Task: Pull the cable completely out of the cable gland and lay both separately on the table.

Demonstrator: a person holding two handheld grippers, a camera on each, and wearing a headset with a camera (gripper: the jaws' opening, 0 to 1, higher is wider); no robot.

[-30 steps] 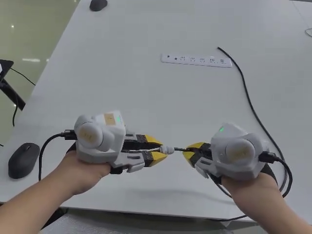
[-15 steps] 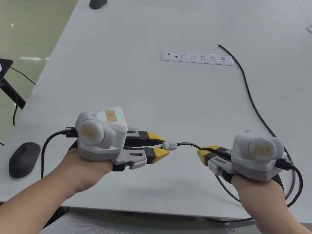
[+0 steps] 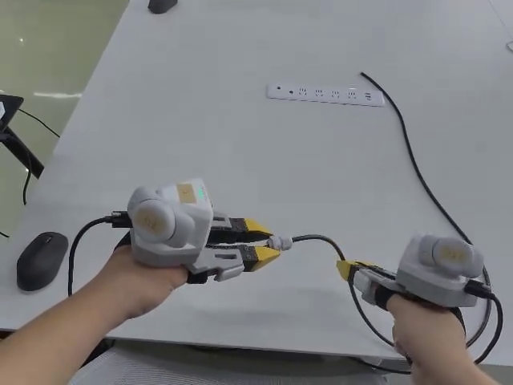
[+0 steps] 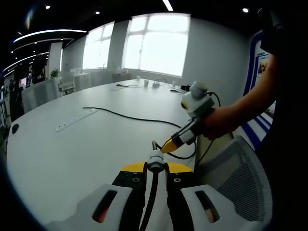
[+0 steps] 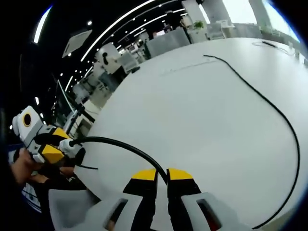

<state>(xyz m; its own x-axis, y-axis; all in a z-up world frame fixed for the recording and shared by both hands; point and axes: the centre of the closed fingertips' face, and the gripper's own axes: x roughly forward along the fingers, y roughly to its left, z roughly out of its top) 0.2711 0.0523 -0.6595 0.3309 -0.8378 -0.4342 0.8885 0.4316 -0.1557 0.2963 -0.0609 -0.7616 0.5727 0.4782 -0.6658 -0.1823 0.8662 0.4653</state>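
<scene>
Head view: gland (image 3: 278, 242) and cable (image 3: 317, 238) near table (image 3: 240, 144) edge.

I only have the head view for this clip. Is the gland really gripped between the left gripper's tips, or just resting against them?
Observer: Gripped. The left gripper view shows the white cable gland pinched in the left gripper.
Operator: Is the cable out of it?
Observer: No. There, black cable runs back from the gland between the jaws.
Operator: And the right side?
Observer: The right gripper view shows the right gripper shut on the cable, which arcs over to the gland.
</scene>
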